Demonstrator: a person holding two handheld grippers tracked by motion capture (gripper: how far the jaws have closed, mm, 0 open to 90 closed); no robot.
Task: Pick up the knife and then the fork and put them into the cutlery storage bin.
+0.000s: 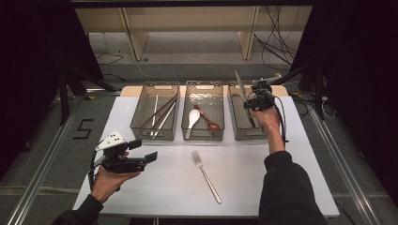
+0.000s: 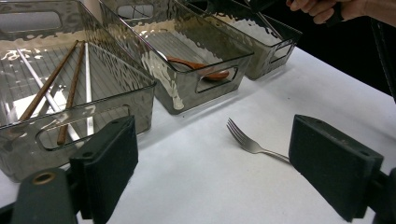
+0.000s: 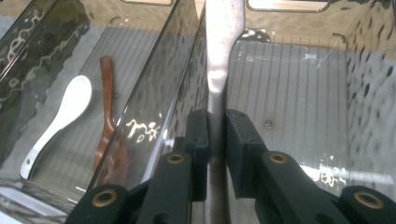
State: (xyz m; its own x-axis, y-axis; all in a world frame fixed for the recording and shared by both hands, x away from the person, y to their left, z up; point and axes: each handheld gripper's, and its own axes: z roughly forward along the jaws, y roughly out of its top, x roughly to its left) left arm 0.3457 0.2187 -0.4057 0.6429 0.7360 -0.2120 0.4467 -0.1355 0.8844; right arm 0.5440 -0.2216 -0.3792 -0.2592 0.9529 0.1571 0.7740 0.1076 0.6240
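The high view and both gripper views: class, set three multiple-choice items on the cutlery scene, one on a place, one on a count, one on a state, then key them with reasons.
1. Where does the fork lie?
A. in the left bin
B. on the table in front of the bins
C. in the right bin

2. How many spoons are in the middle bin?
A. two
B. none
C. four

3. How is the right gripper?
A. wide open
B. shut on a knife
C. holding a spoon

Key: 1 B, it rests on the white table. 2 A, one white spoon, one brown spoon. 3 B, pads clamp the knife.
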